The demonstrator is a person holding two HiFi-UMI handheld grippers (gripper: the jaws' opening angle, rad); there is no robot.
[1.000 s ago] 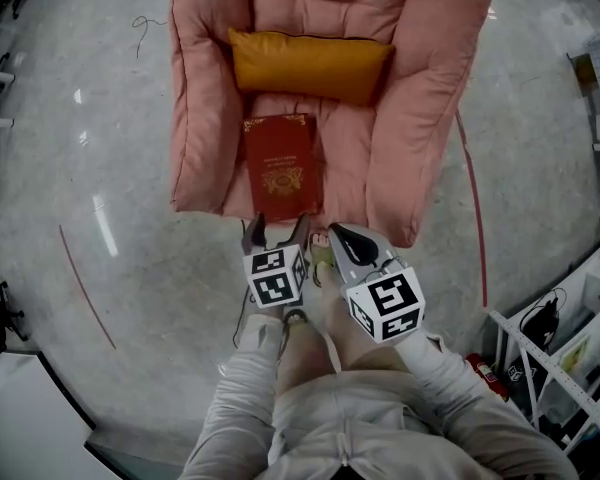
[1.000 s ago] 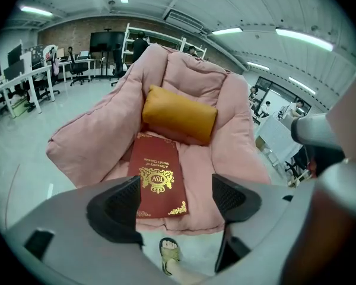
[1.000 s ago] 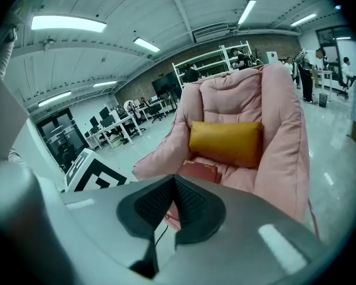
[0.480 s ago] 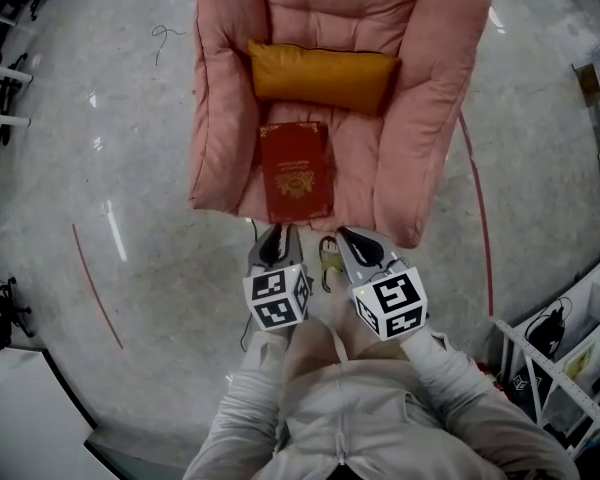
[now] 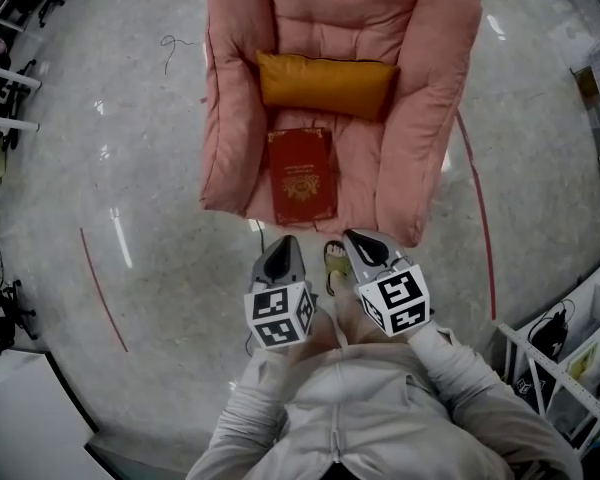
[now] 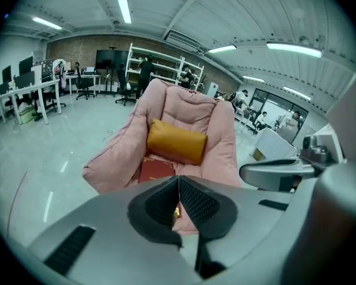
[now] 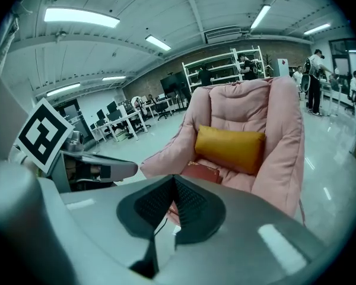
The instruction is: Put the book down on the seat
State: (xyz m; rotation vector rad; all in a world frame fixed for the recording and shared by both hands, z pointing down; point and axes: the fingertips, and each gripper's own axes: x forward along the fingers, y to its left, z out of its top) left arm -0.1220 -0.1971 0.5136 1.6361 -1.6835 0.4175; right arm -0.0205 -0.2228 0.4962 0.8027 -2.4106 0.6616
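A dark red book (image 5: 301, 176) with gold print lies flat on the seat of the pink armchair (image 5: 420, 118), just in front of a mustard cushion (image 5: 326, 83). Nothing touches it. My left gripper (image 5: 283, 244) hangs over the floor short of the chair's front edge; its jaws have just been closing and are shut with nothing between them. My right gripper (image 5: 358, 238) hangs beside it, also shut and empty. The left gripper view shows the book (image 6: 156, 170) beyond the closed jaws (image 6: 178, 180). The right gripper view shows the book (image 7: 203, 172) past the closed jaws (image 7: 173, 180).
A sandalled foot (image 5: 336, 260) stands between the grippers on the polished grey floor. A red line (image 5: 477, 218) curves round the chair's right side. White shelving (image 5: 555, 368) fills the lower right. Desks and office chairs (image 6: 41, 91) stand far off.
The left gripper's jaws, open beside the book's near edge a second ago, have shut empty. That gripper has lifted and drawn back from the chair. The right gripper has barely moved.
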